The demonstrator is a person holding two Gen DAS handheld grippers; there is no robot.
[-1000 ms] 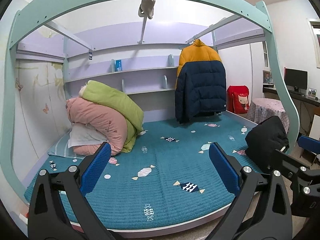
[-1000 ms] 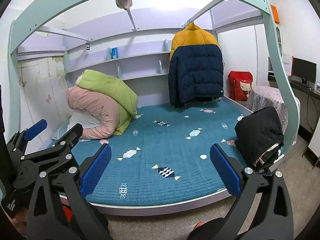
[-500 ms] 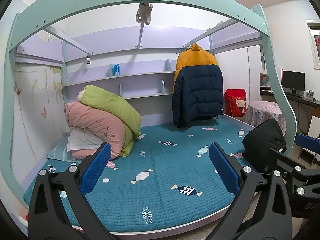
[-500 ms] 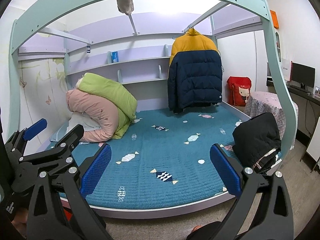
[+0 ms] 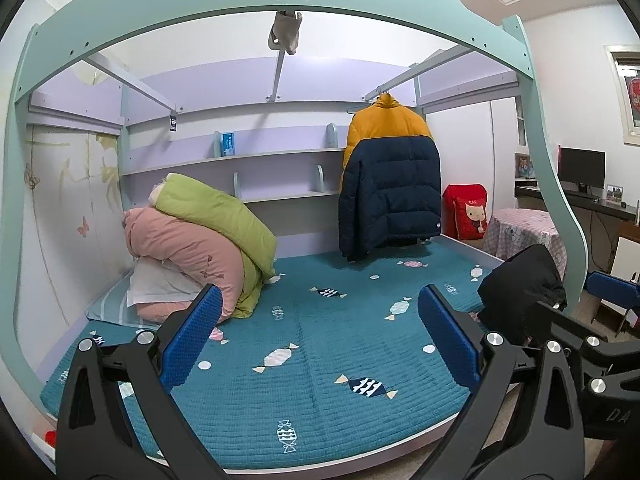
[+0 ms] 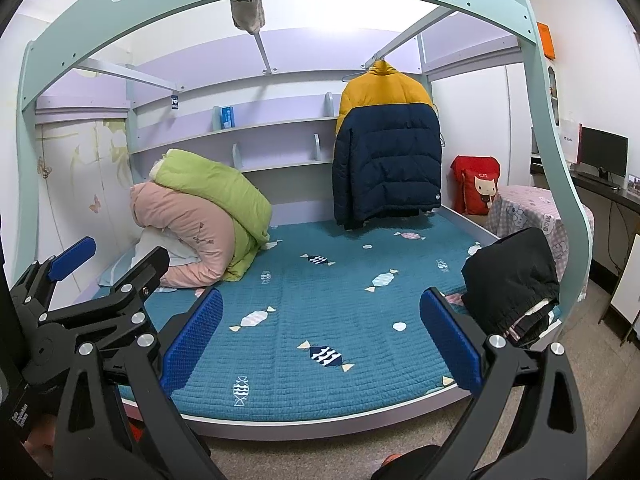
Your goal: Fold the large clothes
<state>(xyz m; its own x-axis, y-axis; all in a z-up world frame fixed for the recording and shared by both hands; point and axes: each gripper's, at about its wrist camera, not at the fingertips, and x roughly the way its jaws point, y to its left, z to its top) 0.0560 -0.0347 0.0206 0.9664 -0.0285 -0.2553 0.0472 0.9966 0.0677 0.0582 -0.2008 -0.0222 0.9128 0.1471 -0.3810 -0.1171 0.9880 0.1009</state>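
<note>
A yellow and navy puffer jacket hangs on a hanger from a rail at the bed's back right. A bundle of black clothing lies on the right edge of the teal bedspread. My left gripper is open and empty, held in front of the bed. My right gripper is open and empty too, beside the left one. Both stand well back from the jacket and the black bundle.
Pink and green duvets are piled at the bed's left. A pale green arched frame spans the bed front, its post beside the black bundle. A covered table, red cushion and desk with monitor stand right.
Both grippers have drawn back slightly and tilted up, so the bed sits lower and farther in view. Both jaws stay open.
</note>
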